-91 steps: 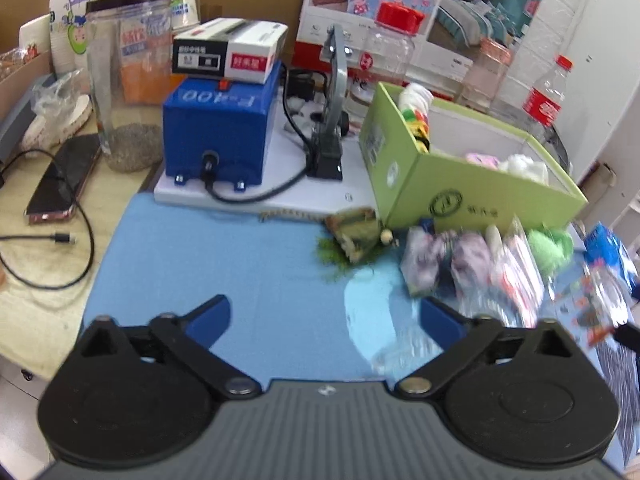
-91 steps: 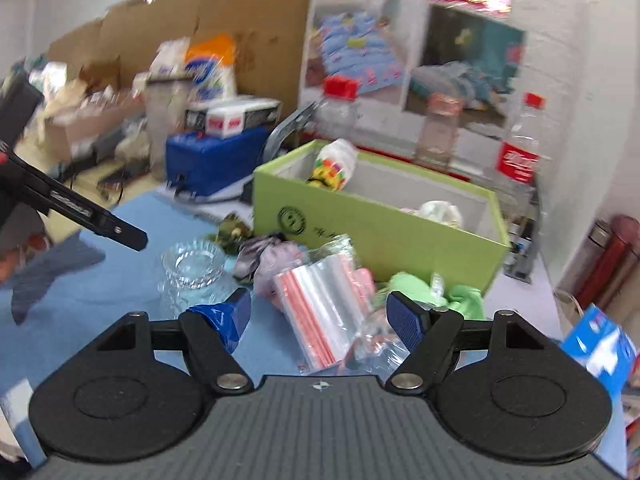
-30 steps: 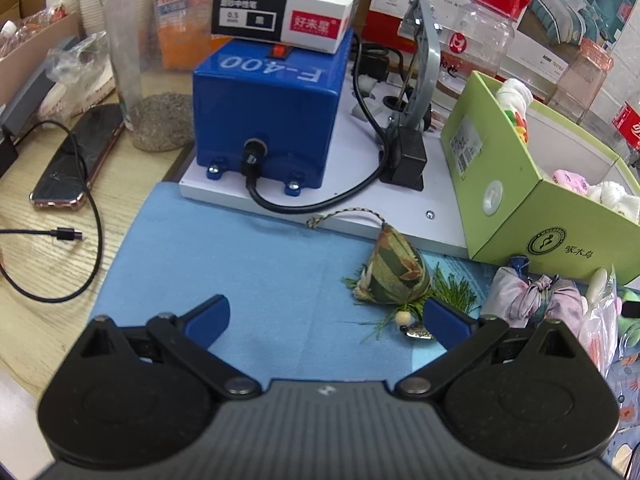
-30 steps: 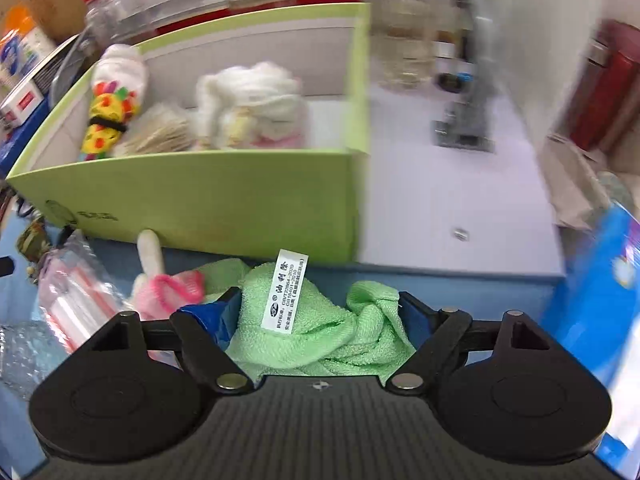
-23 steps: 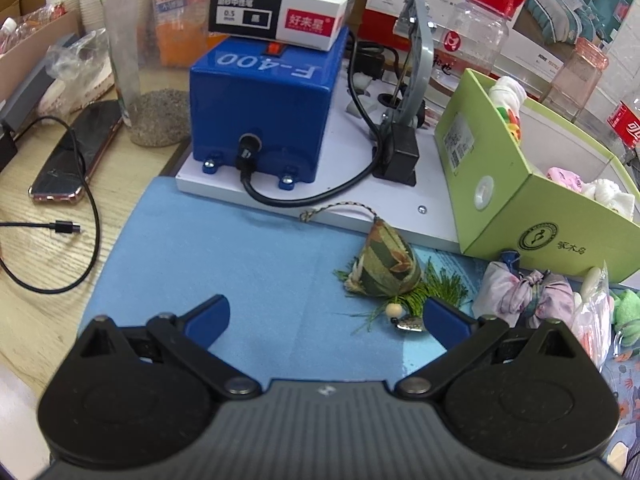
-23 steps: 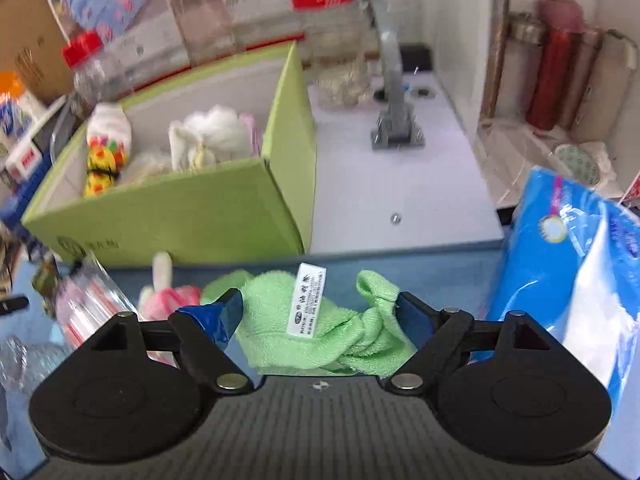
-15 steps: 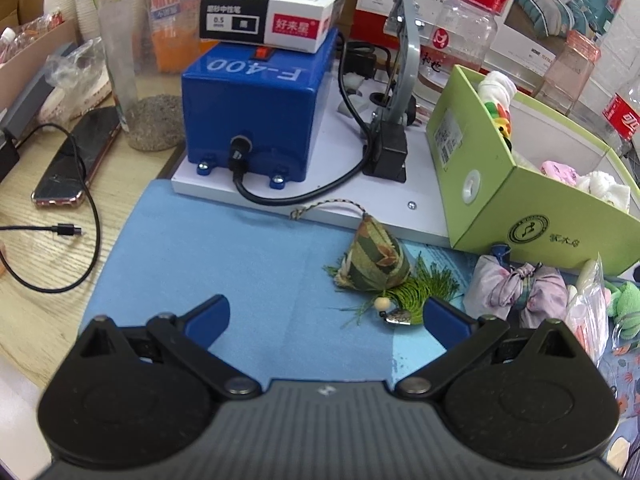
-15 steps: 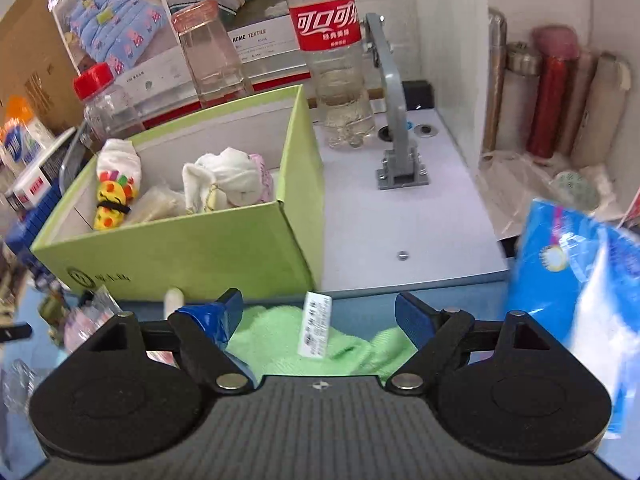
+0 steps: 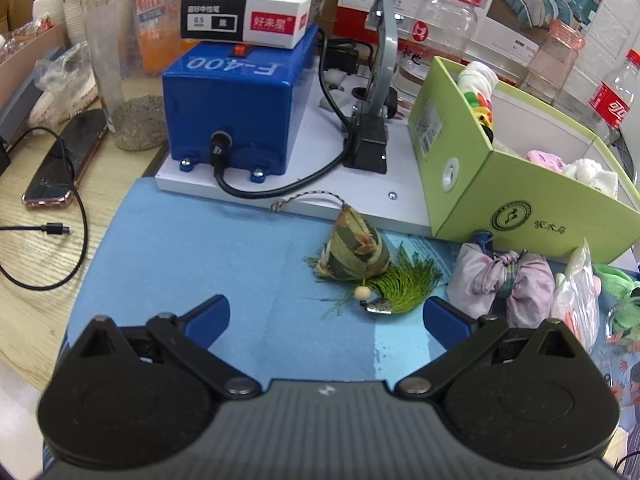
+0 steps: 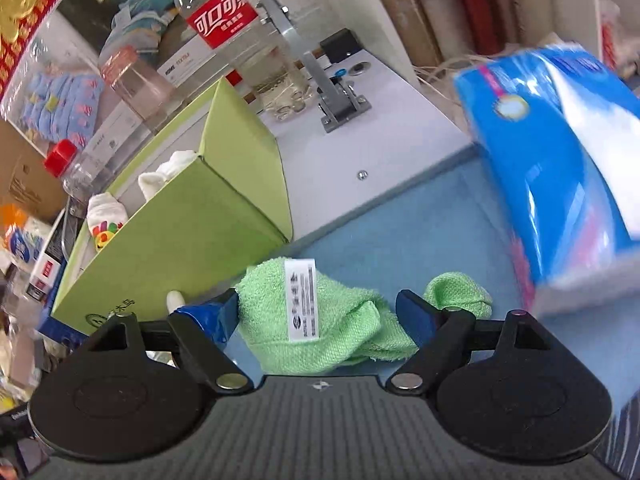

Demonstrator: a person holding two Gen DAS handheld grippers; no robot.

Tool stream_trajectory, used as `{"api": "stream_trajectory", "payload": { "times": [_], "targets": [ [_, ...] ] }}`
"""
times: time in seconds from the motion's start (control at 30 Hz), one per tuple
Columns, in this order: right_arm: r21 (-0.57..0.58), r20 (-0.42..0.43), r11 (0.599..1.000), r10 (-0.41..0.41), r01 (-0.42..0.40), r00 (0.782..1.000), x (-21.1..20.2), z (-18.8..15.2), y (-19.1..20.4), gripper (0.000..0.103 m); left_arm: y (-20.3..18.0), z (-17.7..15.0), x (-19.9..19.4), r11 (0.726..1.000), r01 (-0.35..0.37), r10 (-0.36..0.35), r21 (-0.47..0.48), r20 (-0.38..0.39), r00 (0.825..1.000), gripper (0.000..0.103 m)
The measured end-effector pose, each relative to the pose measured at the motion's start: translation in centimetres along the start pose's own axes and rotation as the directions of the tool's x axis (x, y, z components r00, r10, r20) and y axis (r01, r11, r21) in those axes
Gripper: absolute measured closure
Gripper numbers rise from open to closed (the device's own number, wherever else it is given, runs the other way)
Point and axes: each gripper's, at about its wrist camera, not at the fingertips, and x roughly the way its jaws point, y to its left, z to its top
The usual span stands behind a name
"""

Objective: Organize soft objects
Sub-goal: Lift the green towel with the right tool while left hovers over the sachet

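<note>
Looking at a half-done tidy-up: green box [image 9: 516, 184] sitting at about 2 o'clock in the left wrist view, already holding a few soft bits like white socks [image 9: 592, 172], so presumably serving as the drop-off bin.

Right tongs [image 10: 316, 314] spread wide and straddling the green towel [image 10: 332, 328], white care label facing up. Blue pads sitting at either side of the cloth, 9 and 3 o'clock, but not clearly squeezing it, so probably lining up for a pinch rather than holding yet. Towel lying on the blue mat [image 10: 400, 240], just in front of the box corner, which keeps the carry short. Tissue pack [image 10: 560, 168] looming at 2 o'clock, blurred.

Left tongs [image 9: 326, 314] also spread, pinching nothing, hovering over the mat on the desk [image 9: 24, 264]. Fabric sachet with green tassel [image 9: 356, 250] lying at 12 o'clock just ahead of the pads, likely the next pick. Tied pinkish cloth bundle [image 9: 504, 276] waiting at 2 o'clock, tucked against the box front.
</note>
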Motion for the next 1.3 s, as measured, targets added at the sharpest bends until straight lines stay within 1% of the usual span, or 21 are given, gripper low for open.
{"api": "stream_trajectory", "payload": {
  "times": [0.07, 0.17, 0.27, 0.37, 0.47, 0.53, 0.63, 0.7, 0.77, 0.83, 0.9, 1.0, 1.07, 1.17, 1.2, 1.23, 1.27, 1.3],
  "targets": [
    [0.026, 0.004, 1.000, 0.011, -0.011, 1.000, -0.8, -0.9, -0.1, 0.032, 0.2, -0.2, -0.2, 1.000, 0.005, -0.005, 0.000, 0.003, 1.000, 0.001],
    [0.064, 0.033, 0.998, 0.021, -0.023, 0.999, -2.2, -2.4, -0.8, 0.032, 0.7, -0.4, -0.6, 1.000, 0.017, -0.017, -0.014, 0.008, 1.000, 0.001],
    [0.056, 0.050, 0.998, 0.004, -0.007, 0.999, -3.5, -3.3, -0.9, 0.032, 1.2, -0.5, -0.7, 1.000, 0.017, -0.017, -0.022, 0.010, 1.000, 0.001],
    [-0.011, 0.068, 1.000, -0.020, 0.021, 0.997, -5.3, -4.1, -0.5, 0.032, 1.5, -0.7, -0.5, 1.000, 0.010, -0.010, -0.029, 0.007, 1.000, 0.001],
    [-0.037, 0.129, 0.999, -0.006, 0.010, 0.992, -7.6, -3.8, -0.4, 0.032, 1.7, -0.7, -0.1, 0.999, 0.019, -0.019, -0.046, -0.006, 1.000, 0.001],
    [-0.059, 0.177, 0.998, -0.025, 0.035, 0.984, -8.7, -3.0, -0.2, 0.032, 1.7, -0.8, 0.1, 0.999, 0.010, -0.010, -0.051, -0.007, 1.000, 0.001],
    [-0.114, 0.214, 0.991, -0.042, 0.068, 0.976, -9.1, -2.2, 0.3, 0.031, 1.5, -0.7, 0.3, 0.999, 0.007, -0.008, -0.040, -0.007, 1.000, 0.001],
    [-0.175, 0.199, 0.982, -0.031, 0.066, 0.980, -8.4, -2.2, 1.0, 0.031, 1.5, -0.6, 0.4, 0.999, -0.002, 0.002, -0.034, -0.006, 1.000, 0.001],
    [-0.260, 0.174, 0.962, -0.041, 0.086, 0.984, -7.3, -2.6, 2.0, 0.031, 1.5, -0.5, 0.4, 1.000, -0.010, 0.009, -0.024, -0.007, 1.000, 0.001],
    [-0.353, 0.160, 0.926, -0.084, 0.136, 0.984, -6.5, -3.2, 2.5, 0.031, 1.5, -0.4, 0.4, 1.000, -0.021, 0.021, -0.013, -0.006, 1.000, 0.001],
    [-0.426, 0.146, 0.883, -0.148, 0.198, 0.978, -5.8, -3.9, 2.7, 0.032, 1.6, -0.3, 0.3, 0.999, -0.039, 0.039, 0.001, -0.002, 0.999, 0.001],
    [-0.516, 0.128, 0.825, -0.193, 0.232, 0.973, -6.1, -5.1, 2.2, 0.032, 1.8, 0.0, 0.4, 0.998, -0.067, 0.067, 0.007, 0.006, 0.998, 0.001],
    [-0.591, 0.116, 0.767, -0.227, 0.251, 0.967, -5.6, -5.6, 2.6, 0.032, 1.7, 0.5, 0.7, 0.998, -0.062, 0.062, -0.001, 0.003, 0.998, 0.001],
    [-0.691, 0.118, 0.676, -0.244, 0.256, 0.963, -3.8, -5.6, 3.7, 0.032, 1.0, 0.7, 0.5, 0.998, -0.065, 0.065, 0.017, 0.011, 0.998, 0.001],
    [-0.700, 0.118, 0.666, -0.245, 0.256, 0.962, -3.2, -5.2, 3.9, 0.032, 0.8, 0.6, 0.3, 0.997, -0.071, 0.070, 0.026, 0.018, 0.997, 0.001],
    [-0.694, 0.127, 0.672, -0.239, 0.258, 0.963, -2.7, -4.6, 3.9, 0.031, 0.6, 0.6, 0.1, 0.996, -0.075, 0.074, 0.037, 0.024, 0.997, 0.001],
    [-0.686, 0.128, 0.682, -0.231, 0.254, 0.965, -2.5, -3.9, 3.8, 0.032, 0.5, 0.5, 0.0, 0.996, -0.080, 0.078, 0.045, 0.027, 0.997, 0.001],
    [-0.662, 0.139, 0.704, -0.222, 0.257, 0.965, -2.4, -3.3, 3.6, 0.032, 0.3, 0.5, 0.0, 0.995, -0.083, 0.082, 0.050, 0.028, 0.996, 0.001]
  ]
}}
